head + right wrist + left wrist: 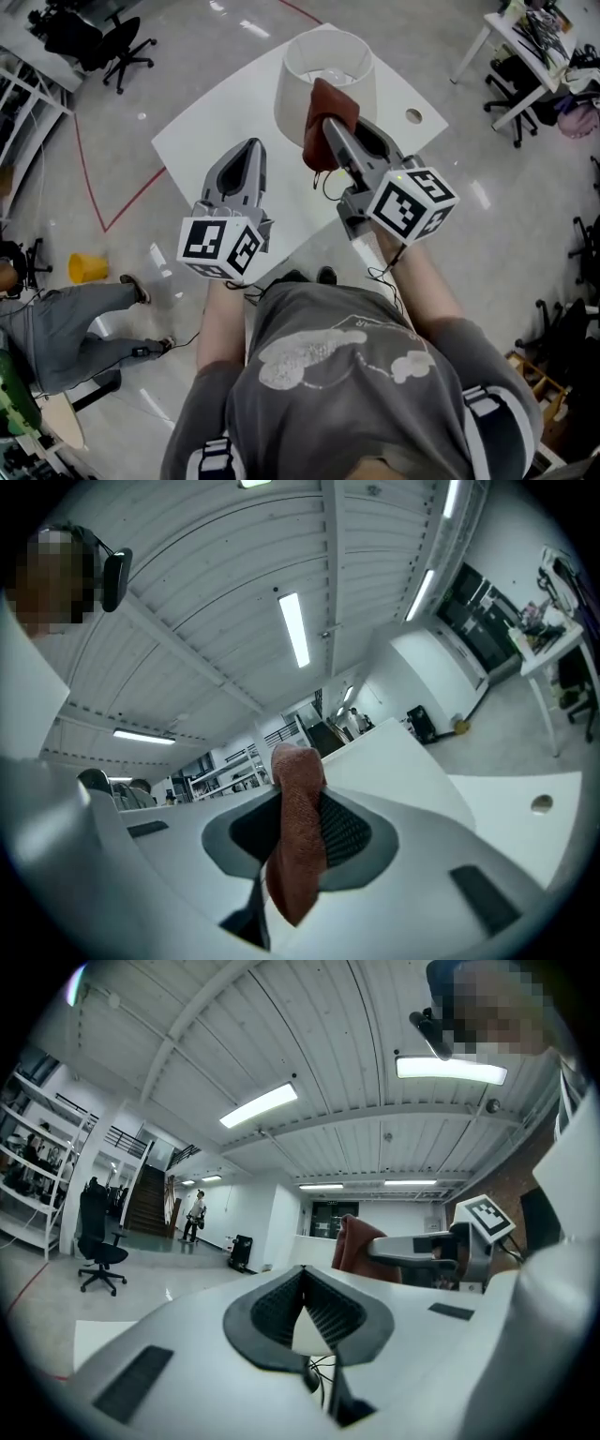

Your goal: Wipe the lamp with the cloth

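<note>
Where the right gripper (330,124) clamps the cloth (326,101), part of the lamp (292,94) is hidden.

Glossy pale floor (525,216), red tape line (90,178); black office chair (117,52); ceiling strip lights (260,1105).

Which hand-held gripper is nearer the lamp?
Right. The right hand-held gripper, clamping the cloth, is at the side of the lamp; the left hand-held gripper hangs apart, lower left of it in the head view.
</note>
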`<action>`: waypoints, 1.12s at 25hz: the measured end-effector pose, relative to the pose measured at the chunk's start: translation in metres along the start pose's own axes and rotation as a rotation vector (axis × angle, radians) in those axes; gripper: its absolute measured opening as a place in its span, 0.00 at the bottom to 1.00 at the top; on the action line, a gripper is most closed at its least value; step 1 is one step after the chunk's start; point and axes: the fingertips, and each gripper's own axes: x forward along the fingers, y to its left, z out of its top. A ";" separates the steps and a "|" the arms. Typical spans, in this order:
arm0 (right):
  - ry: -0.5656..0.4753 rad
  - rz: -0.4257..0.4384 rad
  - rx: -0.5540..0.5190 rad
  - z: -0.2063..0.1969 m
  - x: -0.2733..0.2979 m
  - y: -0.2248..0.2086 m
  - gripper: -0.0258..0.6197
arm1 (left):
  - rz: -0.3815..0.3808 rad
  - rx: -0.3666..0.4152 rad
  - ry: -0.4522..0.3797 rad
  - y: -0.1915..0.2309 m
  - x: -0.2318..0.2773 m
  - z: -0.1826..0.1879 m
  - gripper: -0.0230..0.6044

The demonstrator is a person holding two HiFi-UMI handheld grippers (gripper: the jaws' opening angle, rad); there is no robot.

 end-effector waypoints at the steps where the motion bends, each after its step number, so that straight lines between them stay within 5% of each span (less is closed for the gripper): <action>1: 0.002 -0.001 -0.016 0.001 0.002 -0.003 0.18 | -0.006 -0.001 0.000 0.000 0.000 0.001 0.05; 17: 0.130 -0.221 -0.058 -0.062 -0.027 -0.072 0.18 | -0.138 -0.086 0.128 0.001 0.011 -0.046 0.05; 22: 0.196 -0.212 -0.054 -0.083 -0.039 -0.100 0.18 | -0.083 -0.090 0.137 -0.003 0.013 -0.059 0.05; 28: 0.303 -0.086 -0.062 -0.095 -0.042 -0.121 0.18 | 0.049 -0.088 0.128 -0.015 0.021 -0.069 0.05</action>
